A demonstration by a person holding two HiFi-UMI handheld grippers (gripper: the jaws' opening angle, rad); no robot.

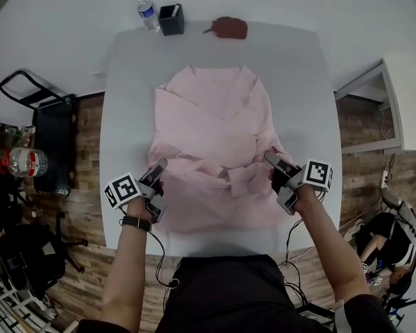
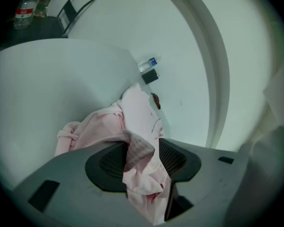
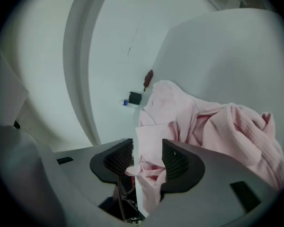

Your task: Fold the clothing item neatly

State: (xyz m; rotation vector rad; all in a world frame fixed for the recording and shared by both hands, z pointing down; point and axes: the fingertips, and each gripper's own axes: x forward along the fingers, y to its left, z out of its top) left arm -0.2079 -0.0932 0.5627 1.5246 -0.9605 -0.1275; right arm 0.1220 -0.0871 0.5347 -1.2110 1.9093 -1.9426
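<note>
Left gripper point(image 1: 157, 166): held at the near-left part of the pink garment point(image 1: 215, 127). In the left gripper view, a bunched fold of pink cloth is clamped between the dark ribbed pads point(image 2: 177, 157), and the jaws are kept partly apart by that cloth.

Right gripper point(image 1: 272, 158): held at the near-right part of the garment. In the right gripper view, a gathered strip of the same cloth is pinched between the pads point(image 3: 175, 162), with the jaws set only as wide as the fold.

Garment, place: spread over the middle of the pale table point(image 1: 125, 82), between the two grippers. The near hem is laid close to the table's near edge.

Garment, long axis: run from the near edge of the table toward the far edge, in line with the person's forward view.

Garment, heading: the neck opening is pointed away from the person and the hem toward the person. Side panels are turned in over the middle, and the cloth is puckered where it is gripped.

Table, far end: bare surface is seen beyond the neck opening.

Far edge, left: a water bottle point(image 1: 147, 14) is stood just beside a black box point(image 1: 171, 19).

Far edge, right of the box: a brown object point(image 1: 227, 28) is laid flat, apart from the garment.
</note>
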